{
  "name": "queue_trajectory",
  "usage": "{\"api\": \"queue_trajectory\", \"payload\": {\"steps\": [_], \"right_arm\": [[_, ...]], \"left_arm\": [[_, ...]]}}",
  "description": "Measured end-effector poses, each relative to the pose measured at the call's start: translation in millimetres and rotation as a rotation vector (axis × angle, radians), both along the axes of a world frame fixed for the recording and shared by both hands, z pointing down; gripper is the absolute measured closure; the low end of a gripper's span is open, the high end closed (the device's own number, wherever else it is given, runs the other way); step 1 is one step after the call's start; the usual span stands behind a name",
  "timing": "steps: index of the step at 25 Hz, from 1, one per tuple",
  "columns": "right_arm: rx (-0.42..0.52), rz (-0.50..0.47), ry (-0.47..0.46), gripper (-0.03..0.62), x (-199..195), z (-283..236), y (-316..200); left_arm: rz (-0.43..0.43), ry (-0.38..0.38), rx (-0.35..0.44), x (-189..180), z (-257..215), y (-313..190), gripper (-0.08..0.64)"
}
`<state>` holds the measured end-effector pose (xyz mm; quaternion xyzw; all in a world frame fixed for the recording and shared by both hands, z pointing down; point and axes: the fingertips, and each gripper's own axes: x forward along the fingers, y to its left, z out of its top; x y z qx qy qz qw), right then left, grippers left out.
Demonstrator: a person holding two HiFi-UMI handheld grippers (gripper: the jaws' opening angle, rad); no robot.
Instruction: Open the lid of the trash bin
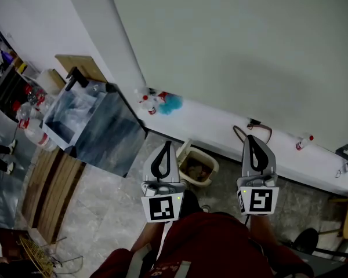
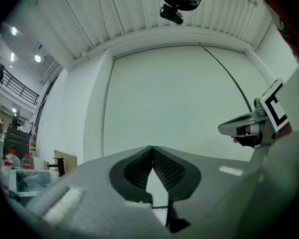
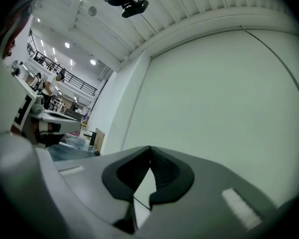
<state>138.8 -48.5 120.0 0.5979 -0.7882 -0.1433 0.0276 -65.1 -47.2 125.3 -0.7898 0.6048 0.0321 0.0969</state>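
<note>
A small beige trash bin (image 1: 196, 167) stands on the floor by the wall, between my two grippers in the head view; its top shows rubbish inside and I see no lid on it. A large grey bin-like box (image 1: 93, 126) with a clear bag inside and a dark glossy panel stands to the left. My left gripper (image 1: 166, 145) (image 2: 152, 151) is shut and empty, pointing at the pale wall. My right gripper (image 1: 251, 138) (image 3: 150, 149) is also shut with nothing between its jaws. Neither touches a bin.
A white ledge (image 1: 220, 123) runs along the wall with spray bottles (image 1: 145, 102), a blue cloth (image 1: 171, 103), a cable (image 1: 252, 126) and another bottle (image 1: 303, 142). A wooden board (image 1: 78, 65) leans at the back left. Water bottles (image 1: 32, 129) stand at the left.
</note>
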Motion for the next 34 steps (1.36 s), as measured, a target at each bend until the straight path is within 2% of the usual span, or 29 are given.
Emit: {"api": "queue_trajectory", "payload": {"steps": [7, 20, 34], "right_arm": [[-0.015, -0.013, -0.003, 0.592, -2.5, 3.6, -3.0], [-0.036, 0.02, -0.01, 0.592, 6.5, 10.2, -6.2], [-0.049, 0.026, 0.021, 0.592, 11.6, 15.1, -8.9]], "left_arm": [[-0.006, -0.013, -0.013, -2.1, 3.8, -1.0, 0.555], [-0.004, -0.004, -0.032, -2.0, 11.6, -4.8, 0.555], [-0.011, 0.004, -0.035, -3.1, 17.5, -6.1, 0.555]]}}
